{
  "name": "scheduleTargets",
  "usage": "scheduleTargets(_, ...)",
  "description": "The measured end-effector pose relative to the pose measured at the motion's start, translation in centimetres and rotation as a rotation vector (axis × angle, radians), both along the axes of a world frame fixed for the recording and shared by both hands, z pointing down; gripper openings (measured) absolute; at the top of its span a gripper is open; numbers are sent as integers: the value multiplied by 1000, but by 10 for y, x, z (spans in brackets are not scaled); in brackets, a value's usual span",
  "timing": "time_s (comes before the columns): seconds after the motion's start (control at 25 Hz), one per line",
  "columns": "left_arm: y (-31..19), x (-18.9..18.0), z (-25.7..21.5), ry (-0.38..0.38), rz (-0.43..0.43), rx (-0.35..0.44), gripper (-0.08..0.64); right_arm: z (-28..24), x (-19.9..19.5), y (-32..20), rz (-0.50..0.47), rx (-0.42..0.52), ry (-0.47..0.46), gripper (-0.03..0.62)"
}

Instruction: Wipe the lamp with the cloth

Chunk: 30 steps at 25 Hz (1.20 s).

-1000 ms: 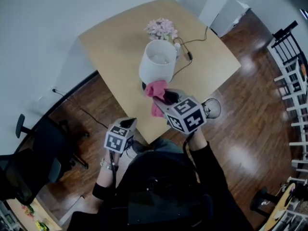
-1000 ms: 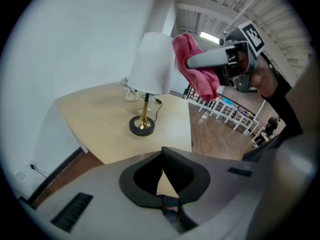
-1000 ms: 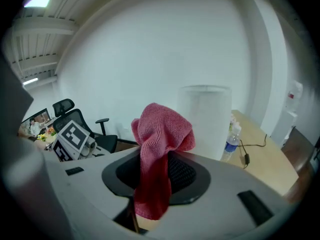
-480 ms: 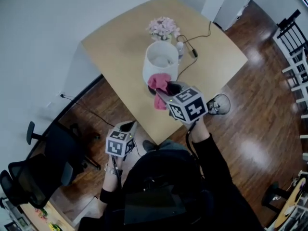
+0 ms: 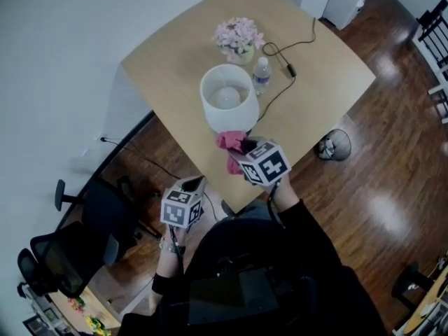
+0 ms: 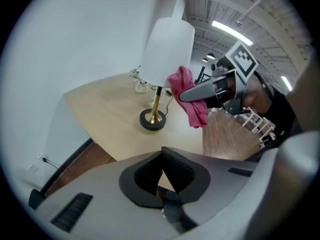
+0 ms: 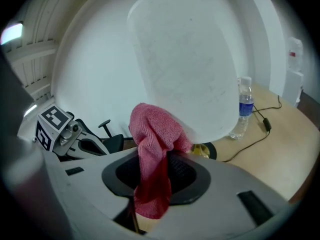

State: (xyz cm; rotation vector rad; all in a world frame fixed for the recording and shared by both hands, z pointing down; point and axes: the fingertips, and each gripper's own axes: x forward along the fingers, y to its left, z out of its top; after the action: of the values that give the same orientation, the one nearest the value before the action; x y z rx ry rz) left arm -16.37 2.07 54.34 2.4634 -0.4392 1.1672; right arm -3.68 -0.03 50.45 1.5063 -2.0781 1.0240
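Right gripper (image 7: 162,176) is clamped on a bunched pink-red microfibre cloth (image 7: 152,134) — the tail hangs limp below the jaws. Left gripper (image 6: 161,171) is shut and empty, off the near edge of the light wooden table (image 5: 175,54). The cloth sits at the near lower rim of the white drum-shade lamp (image 6: 167,49), mid-table. The shade looks light, thin and tippy — wipe softly, and steady it at the round black base (image 6: 152,120) if needed.

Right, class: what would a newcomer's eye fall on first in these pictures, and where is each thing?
The pink cloth stands out first, clamped in the right hand-held gripper close by the shade of the white lamp. The lamp stands on the table near the person's side, with pink flowers and a water bottle behind it. The left hand-held gripper is shut and empty, short of the table.
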Motion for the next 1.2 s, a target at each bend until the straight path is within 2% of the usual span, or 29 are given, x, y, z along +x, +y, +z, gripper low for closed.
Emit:
scheduleTargets(0.12, 1, 9, 4, -37, 4, -6, 2, 7, 0, -4, -19, 0, -44, 129)
scheduleTargets(0.28, 11, 20, 13, -57, 33, -29, 2, 24, -1, -2, -44, -33, -38, 129)
scheduleTargets(0.52, -17, 29, 22, -24, 117, -47, 2, 25, -20, 7, -8, -57, -37, 129)
scheduleTargets(0.68, -42, 40, 22, 14, 231, -28, 2, -19, -34, -1, 57, 23, -19, 129)
scheduleTargets(0.84, -56, 34, 18, 30, 344, -19, 2, -70, -42, -14, 148, 128, 40, 129)
scheduleTargets(1.08, -67, 31, 14, 68, 473, -11, 2, -126, -33, -33, 301, 234, 133, 129)
scheduleTargets(1.2, -71, 27, 8, 86, 522, -2, 2, -147, -25, -43, 369, 259, 177, 129)
